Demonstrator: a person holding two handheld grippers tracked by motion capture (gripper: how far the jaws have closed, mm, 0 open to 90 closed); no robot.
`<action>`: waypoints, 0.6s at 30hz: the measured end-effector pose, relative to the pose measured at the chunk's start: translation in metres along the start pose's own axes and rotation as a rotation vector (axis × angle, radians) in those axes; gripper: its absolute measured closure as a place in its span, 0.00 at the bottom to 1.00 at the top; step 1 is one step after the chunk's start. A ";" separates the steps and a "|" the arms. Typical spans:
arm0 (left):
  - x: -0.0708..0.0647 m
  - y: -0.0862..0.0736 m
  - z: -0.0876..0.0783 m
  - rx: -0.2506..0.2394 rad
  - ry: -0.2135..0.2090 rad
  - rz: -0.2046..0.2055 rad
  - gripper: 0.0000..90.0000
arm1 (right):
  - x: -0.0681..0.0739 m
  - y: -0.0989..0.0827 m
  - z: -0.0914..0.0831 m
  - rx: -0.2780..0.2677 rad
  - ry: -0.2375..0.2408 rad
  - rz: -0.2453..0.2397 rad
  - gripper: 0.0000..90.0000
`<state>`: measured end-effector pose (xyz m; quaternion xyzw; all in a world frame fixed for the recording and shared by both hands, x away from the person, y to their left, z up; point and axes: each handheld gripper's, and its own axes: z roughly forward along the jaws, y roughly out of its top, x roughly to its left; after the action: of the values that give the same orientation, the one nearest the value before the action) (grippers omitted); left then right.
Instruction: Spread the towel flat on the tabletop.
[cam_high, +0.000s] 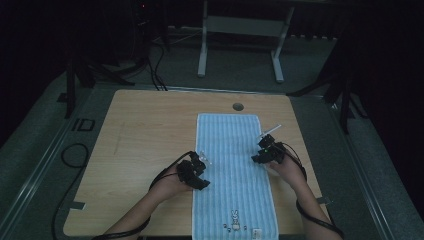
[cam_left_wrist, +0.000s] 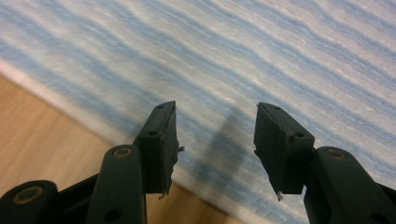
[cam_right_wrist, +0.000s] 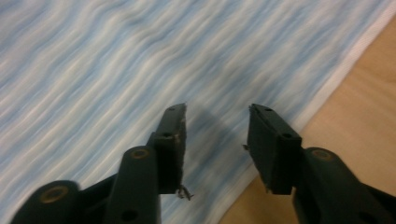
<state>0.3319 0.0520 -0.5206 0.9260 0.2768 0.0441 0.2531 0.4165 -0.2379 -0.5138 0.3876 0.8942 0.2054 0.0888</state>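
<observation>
- Towel: blue-striped, laid flat as a long strip down the middle of the bench, running from the round hole near the frame's centre down to the bottom edge; a small rabbit print sits near its lower end.
- Left claw: at the towel's left long edge, about halfway along the strip. In the left gripper view the jaws stand apart with nothing between them; striped cloth and its pale hem lie beyond, bare wood at lower left.
- Right claw: at the right long edge, slightly higher in the frame than the left one. The right gripper view is blurred, but its jaws also stand apart and empty, hem and wood at the right of the frame.
- Neither claw holds anything; whether the tips touch the cloth cannot be told.
- Step in hand, as a judgement: both claws are placed over opposite long edges at mid-length, ready to take hold, probably for a fold or a lift. No grip made yet.
- Next move calls for: lowering each claw so one jaw slips under the hem and the other comes down on top, then closing both together.
- Watch: thin cloth lying flat on wood; a jaw may skate over the hem, and uneven heights would skew the fold.
</observation>
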 end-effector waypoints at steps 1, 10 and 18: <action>0.000 0.000 0.000 0.000 0.000 0.000 0.54 | 0.003 -0.003 -0.001 -0.002 0.001 -0.010 0.64; 0.003 -0.008 0.006 0.035 0.000 -0.006 0.54 | 0.019 -0.036 -0.002 -0.002 0.007 -0.003 0.61; -0.011 -0.012 0.004 0.061 0.006 0.046 0.54 | 0.029 -0.051 -0.009 0.000 0.005 -0.016 0.57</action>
<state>0.3180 0.0529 -0.5296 0.9392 0.2576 0.0442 0.2228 0.3606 -0.2506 -0.5278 0.3801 0.8974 0.2058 0.0883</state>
